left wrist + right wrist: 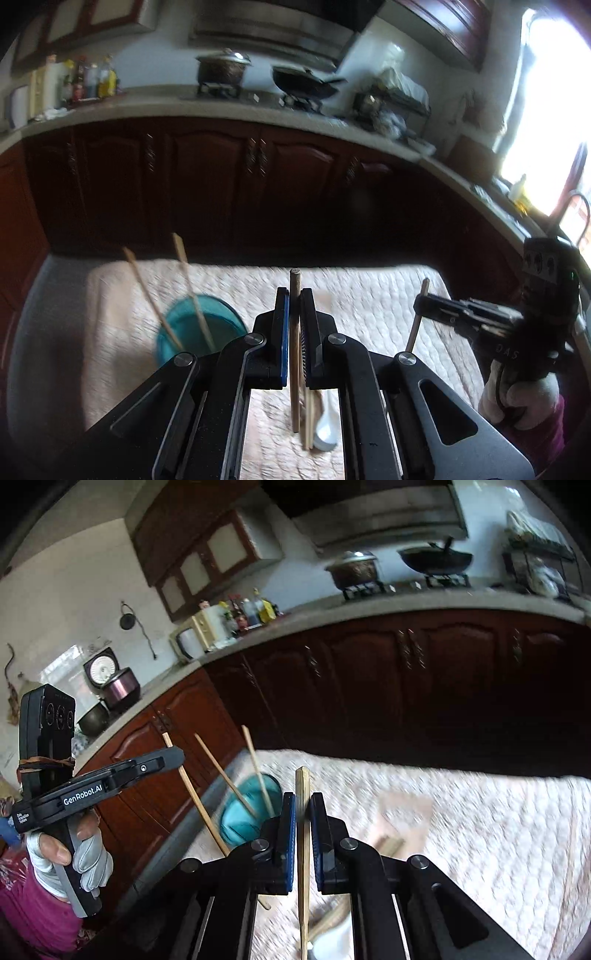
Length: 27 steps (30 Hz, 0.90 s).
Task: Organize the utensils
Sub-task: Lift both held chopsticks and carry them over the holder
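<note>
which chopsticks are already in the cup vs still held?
The two chopsticks leaning in the teal cup are placed. One more is clamped upright in the left gripper, another in the right gripper, both above the cloth.

Two wrist fisheyes, angled down over quilted table (369,291), facing kitchen counter (221,107), both sharing teal cup (251,812)

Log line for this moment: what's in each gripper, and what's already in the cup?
left gripper: shut on chopstick | right gripper: shut on chopstick | teal cup: two chopsticks inside | white spoon: on cloth
</note>
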Each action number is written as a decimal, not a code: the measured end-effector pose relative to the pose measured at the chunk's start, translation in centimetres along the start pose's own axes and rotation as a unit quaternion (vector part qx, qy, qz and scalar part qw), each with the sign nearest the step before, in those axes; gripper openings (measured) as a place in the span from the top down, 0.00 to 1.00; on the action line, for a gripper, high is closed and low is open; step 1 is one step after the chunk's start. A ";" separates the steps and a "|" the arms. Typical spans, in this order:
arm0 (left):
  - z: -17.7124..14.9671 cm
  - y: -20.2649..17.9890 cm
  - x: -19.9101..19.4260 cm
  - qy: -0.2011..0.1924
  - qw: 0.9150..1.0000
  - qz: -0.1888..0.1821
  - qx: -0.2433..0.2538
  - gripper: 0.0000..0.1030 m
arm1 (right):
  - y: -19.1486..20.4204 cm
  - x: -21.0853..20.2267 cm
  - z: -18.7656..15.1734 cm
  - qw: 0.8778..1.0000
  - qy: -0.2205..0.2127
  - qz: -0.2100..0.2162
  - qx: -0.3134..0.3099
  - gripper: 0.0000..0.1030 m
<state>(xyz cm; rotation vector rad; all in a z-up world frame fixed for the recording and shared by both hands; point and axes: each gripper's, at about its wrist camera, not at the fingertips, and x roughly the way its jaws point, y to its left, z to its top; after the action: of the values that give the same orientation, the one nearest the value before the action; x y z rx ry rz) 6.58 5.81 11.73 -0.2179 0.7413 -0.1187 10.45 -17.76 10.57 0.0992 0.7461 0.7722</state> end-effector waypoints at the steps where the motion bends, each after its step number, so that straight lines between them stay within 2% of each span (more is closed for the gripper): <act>1: 0.4 0.4 -0.4 -0.006 1.000 0.005 -0.004 0.96 | 0.7 0.5 0.6 1.000 -0.003 0.004 -0.006 0.93; 8: 3.1 4.3 -2.3 -0.043 0.998 0.051 -0.020 0.96 | 4.8 3.6 4.8 0.999 -0.020 0.029 -0.037 0.93; 15: 4.9 7.7 -1.7 -0.066 0.992 0.099 -0.034 0.96 | 7.1 7.4 7.9 0.998 -0.035 0.028 -0.049 0.93; 20: 5.4 8.9 0.1 -0.065 0.990 0.119 -0.032 0.96 | 8.1 10.1 9.2 0.997 -0.040 0.014 -0.057 0.93; 27: 3.9 9.9 2.7 -0.051 0.987 0.149 -0.021 0.96 | 7.4 14.1 9.0 0.997 -0.038 -0.002 -0.060 0.93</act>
<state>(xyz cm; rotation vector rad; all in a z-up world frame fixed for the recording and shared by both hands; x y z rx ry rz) 11.48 15.49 10.37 -0.1510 0.6672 0.1909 18.54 -1.42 11.70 0.0189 0.6258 0.8038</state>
